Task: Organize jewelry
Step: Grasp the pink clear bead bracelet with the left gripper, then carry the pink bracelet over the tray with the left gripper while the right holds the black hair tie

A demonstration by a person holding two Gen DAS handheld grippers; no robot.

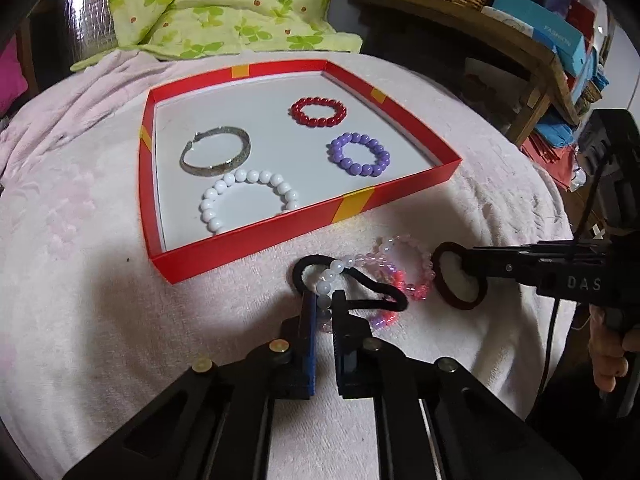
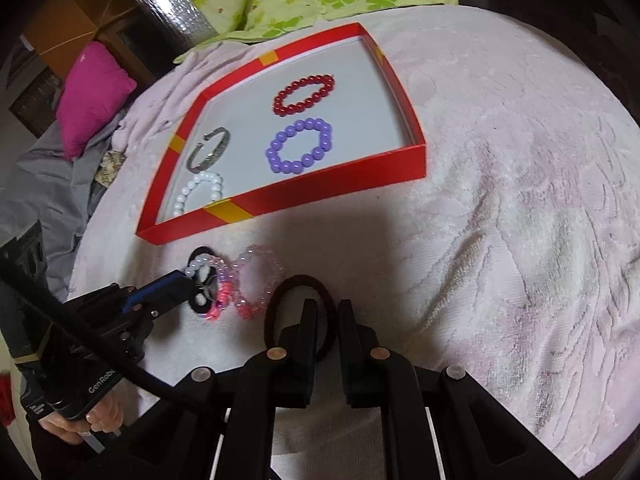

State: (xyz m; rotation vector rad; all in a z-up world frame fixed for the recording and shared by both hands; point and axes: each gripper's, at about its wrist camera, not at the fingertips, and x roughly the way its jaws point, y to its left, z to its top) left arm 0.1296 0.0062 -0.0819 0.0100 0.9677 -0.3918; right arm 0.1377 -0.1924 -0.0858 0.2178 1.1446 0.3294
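A red tray (image 1: 256,236) (image 2: 332,186) holds a red bead bracelet (image 1: 318,111) (image 2: 303,94), a purple one (image 1: 359,154) (image 2: 300,146), a white one (image 1: 248,202) (image 2: 199,192) and a silver bangle (image 1: 216,151) (image 2: 211,149). In front of it lie a pink-and-clear bead bracelet (image 1: 404,268) (image 2: 256,280), a black hair tie (image 1: 352,280) and a dark maroon hair tie (image 1: 460,276) (image 2: 298,312). My left gripper (image 1: 324,304) (image 2: 192,280) is shut on the pale bead strand lying over the black tie. My right gripper (image 2: 326,312) (image 1: 460,264) is shut on the maroon tie.
Everything rests on a pale pink towel (image 1: 100,280) (image 2: 500,200) over a bed. A green floral quilt (image 1: 208,8) lies behind the tray. A wooden shelf with boxes and a basket (image 1: 520,32) stands at the right; a magenta pillow (image 2: 94,92) lies at the left.
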